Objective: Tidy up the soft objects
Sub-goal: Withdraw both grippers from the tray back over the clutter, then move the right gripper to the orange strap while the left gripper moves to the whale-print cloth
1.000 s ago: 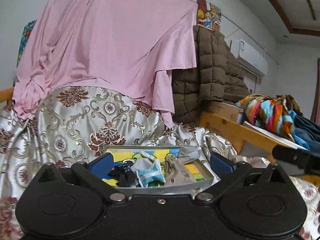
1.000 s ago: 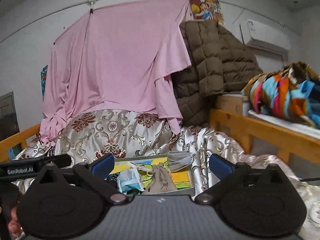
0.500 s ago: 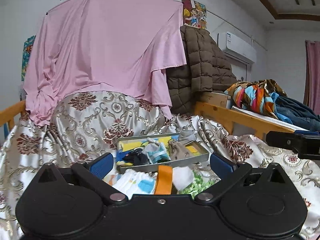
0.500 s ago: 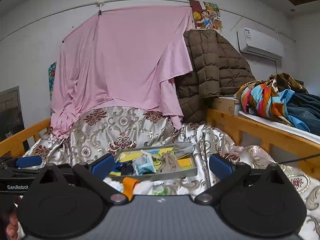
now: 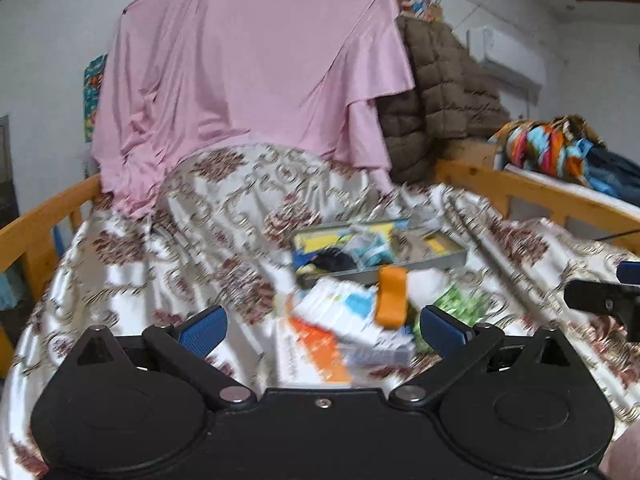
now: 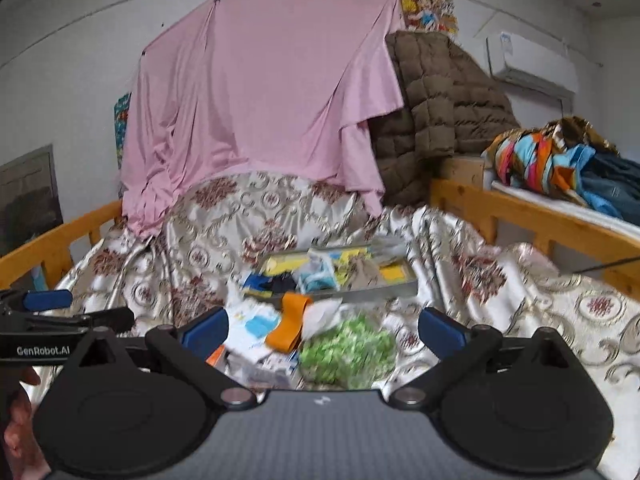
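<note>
Both grippers hover low over the bed [image 5: 168, 240], which is covered by a patterned satin spread. Left gripper [image 5: 320, 326]: jaws spread wide, nothing between them. Right gripper [image 6: 322, 326]: the same, jaws wide and empty. Neither touches any item.

Ahead of both sets of jaws sits a shallow grey tray [image 6: 380, 292] on the spread. It already holds several soft things: a dark bundle [image 6: 280, 282] at its near left, a pale blue-and-white cloth piece [image 6: 318, 276] in the middle, a beige drawstring pouch [image 6: 362, 274] to the right. Yellow shows beneath them; whether that is a liner or another item cannot be told.

Between the tray and the jaws lies a loose heap, not yet sorted:
- an orange band [image 6: 290, 322], draped near the tray's front rim, about centre of the right jaws' gap
- a green crinkled bundle [image 6: 346, 350], just inside the right gripper's right finger
- a white packet with blue marks [image 6: 256, 326], toward the left finger
- a flat white-and-orange pack [image 5: 316, 348], closest to the left jaws

Both views are motion-blurred, so finer detail of the heap is unreadable.

Judgement: the task looks partly done. Some pieces are in the tray; at least four remain outside it. No grasp is in hand at this moment. The heap lies directly in front of the open jaws, within easy approach.

Background, not in play: pink sheet [image 6: 260, 100] hung on the wall, brown quilted coat [image 6: 436, 100] beside it.
</note>
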Demonstrator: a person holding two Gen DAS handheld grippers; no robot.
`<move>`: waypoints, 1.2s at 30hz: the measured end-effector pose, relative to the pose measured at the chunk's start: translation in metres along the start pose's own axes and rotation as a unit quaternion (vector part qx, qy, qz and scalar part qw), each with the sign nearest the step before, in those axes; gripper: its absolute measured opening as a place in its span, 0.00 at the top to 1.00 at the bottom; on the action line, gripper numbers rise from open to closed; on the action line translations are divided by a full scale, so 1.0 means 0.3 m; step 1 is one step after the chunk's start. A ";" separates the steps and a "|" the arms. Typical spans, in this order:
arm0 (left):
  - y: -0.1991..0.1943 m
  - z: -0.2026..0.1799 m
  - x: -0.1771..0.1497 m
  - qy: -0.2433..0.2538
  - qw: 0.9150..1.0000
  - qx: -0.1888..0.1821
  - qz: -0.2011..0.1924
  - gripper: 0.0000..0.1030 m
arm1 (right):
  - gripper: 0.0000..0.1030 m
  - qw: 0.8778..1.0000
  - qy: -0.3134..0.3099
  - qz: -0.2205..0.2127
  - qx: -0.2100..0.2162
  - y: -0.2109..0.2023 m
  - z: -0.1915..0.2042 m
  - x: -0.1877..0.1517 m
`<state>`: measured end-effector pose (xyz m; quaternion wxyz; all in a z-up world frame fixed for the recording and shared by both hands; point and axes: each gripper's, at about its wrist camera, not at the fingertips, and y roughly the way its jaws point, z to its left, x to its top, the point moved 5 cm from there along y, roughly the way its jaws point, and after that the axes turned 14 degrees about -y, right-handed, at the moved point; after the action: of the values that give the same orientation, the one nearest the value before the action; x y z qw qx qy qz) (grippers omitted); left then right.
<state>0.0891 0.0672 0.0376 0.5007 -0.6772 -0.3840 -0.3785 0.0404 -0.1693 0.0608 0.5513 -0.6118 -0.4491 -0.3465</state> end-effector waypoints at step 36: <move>0.733 0.080 0.011 -0.176 0.977 0.070 0.098 0.01 | 0.00 0.985 -0.148 0.050 0.071 0.497 0.091 -0.044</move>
<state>0.2912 0.0461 -0.0498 0.5057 -0.7310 -0.4236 -0.1745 0.1727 -0.1429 -0.0096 0.5377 -0.6373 -0.5179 -0.1912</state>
